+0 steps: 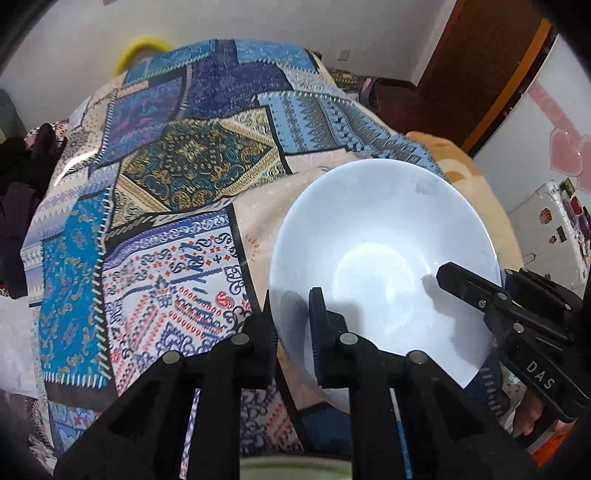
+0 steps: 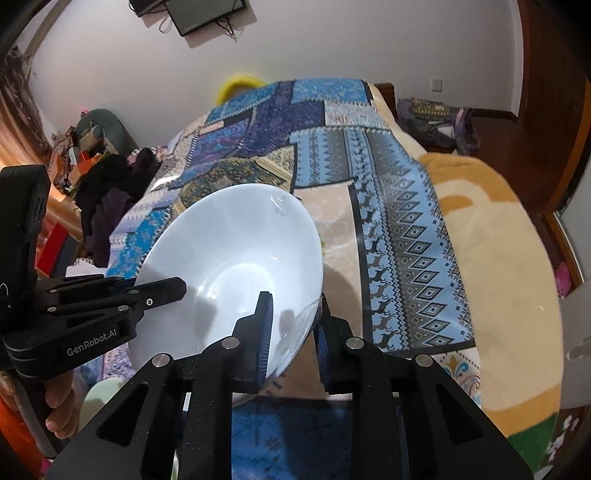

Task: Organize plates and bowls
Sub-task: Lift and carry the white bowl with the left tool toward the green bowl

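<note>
I had the white bowl [image 1: 384,266] pinched on opposite sides of its rim, left tongs [image 1: 291,325] on the near-left edge, right tongs [image 2: 295,325] on the right edge, so it hung between them, above the patterned bench cloth [image 1: 155,206].

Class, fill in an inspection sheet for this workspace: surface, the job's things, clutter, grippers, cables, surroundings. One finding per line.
Surface: patchwork tablecloth in blue patterns over a table.
Job's things: one white bowl, tilted, held by its rim on two opposite sides.
Clutter: pile of dark clothes beside the table.
Grippers: left gripper shut on the bowl rim; right gripper shut on the opposite rim.
Cables: wires hang below a wall-mounted screen.
Surroundings: white wall, wooden door frame, yellow ring behind the table.
</note>
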A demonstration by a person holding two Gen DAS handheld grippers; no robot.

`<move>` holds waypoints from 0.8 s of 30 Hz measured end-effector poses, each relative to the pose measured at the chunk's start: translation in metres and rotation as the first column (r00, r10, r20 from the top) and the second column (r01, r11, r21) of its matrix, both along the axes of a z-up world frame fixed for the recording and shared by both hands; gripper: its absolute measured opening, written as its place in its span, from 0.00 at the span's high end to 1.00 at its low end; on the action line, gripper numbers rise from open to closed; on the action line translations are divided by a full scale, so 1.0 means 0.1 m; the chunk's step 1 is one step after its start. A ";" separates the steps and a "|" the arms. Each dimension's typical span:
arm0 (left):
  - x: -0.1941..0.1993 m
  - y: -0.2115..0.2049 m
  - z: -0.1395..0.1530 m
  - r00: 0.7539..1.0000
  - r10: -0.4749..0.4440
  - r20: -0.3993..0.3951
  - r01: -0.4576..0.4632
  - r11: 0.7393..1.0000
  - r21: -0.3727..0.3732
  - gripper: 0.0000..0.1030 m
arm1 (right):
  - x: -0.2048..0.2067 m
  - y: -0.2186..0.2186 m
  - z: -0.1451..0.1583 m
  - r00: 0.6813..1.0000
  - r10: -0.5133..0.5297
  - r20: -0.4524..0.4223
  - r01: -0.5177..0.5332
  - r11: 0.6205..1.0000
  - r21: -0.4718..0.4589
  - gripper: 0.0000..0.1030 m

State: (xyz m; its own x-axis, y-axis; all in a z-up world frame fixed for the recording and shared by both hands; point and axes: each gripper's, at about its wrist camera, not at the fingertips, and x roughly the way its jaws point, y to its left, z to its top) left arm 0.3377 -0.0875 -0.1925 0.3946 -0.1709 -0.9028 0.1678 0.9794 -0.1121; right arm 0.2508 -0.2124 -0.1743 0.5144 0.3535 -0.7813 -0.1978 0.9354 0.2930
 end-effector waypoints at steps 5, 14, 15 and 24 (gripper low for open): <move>-0.20 0.07 0.22 0.999 0.013 0.039 -0.013 1.000 -0.018 0.86 | -0.16 0.06 0.20 0.999 0.004 0.043 -0.004 1.000 0.003 0.81; -0.65 0.26 0.60 0.993 0.033 0.110 -0.029 0.999 -0.041 0.86 | -0.47 0.23 0.48 0.994 0.025 0.105 -0.025 1.000 0.002 0.81; -0.70 0.29 0.64 0.992 0.037 0.117 -0.032 0.999 -0.043 0.86 | -0.51 0.26 0.51 0.993 0.029 0.112 -0.030 1.000 0.004 0.81; -1.15 0.66 0.90 0.981 0.089 0.171 -0.079 0.995 -0.061 0.86 | -0.77 0.57 0.64 0.985 0.085 0.148 -0.087 0.996 0.007 0.81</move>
